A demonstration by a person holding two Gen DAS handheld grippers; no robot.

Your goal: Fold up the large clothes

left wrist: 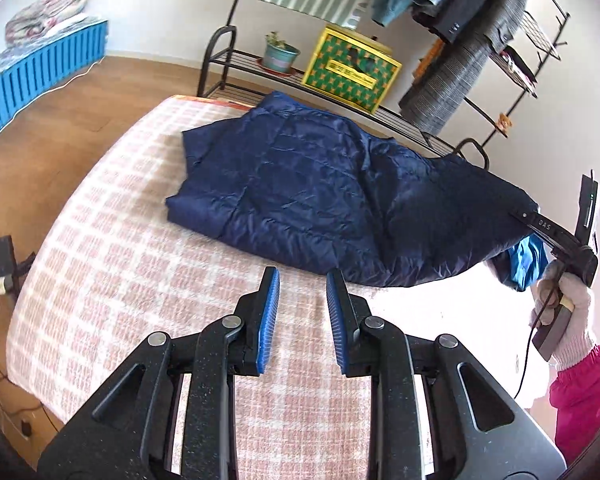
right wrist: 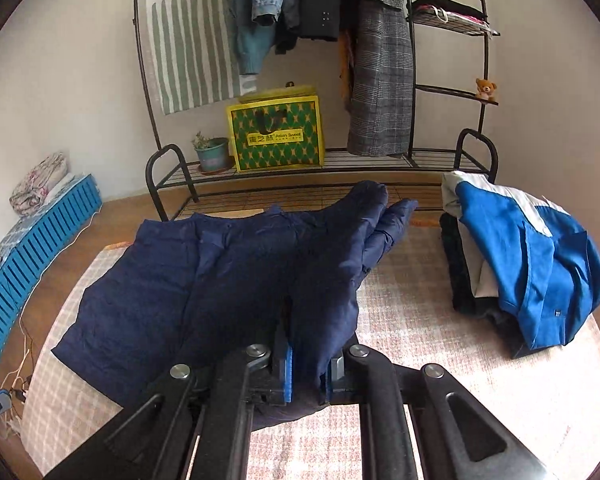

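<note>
A navy quilted jacket point(left wrist: 300, 188) lies partly folded on the pink checked bed cover point(left wrist: 140, 272). My left gripper point(left wrist: 302, 284) is open and empty, hovering just in front of the jacket's near edge. My right gripper point(right wrist: 308, 360) is shut on a bunched part of the jacket point(right wrist: 228, 280) and lifts it off the bed; a sleeve point(right wrist: 384, 216) droops beyond it. In the left wrist view the right gripper point(left wrist: 540, 224) shows at the far right, held by a gloved hand, with the jacket's raised edge in it.
A pile of folded clothes topped by a blue and white jacket point(right wrist: 528, 264) sits at the bed's right side. A black metal clothes rack point(right wrist: 172, 168) with hanging garments, a yellow-green bag point(right wrist: 276, 136) and a potted plant point(right wrist: 212, 152) stands behind the bed. A blue slatted crate point(left wrist: 32, 76) is at left.
</note>
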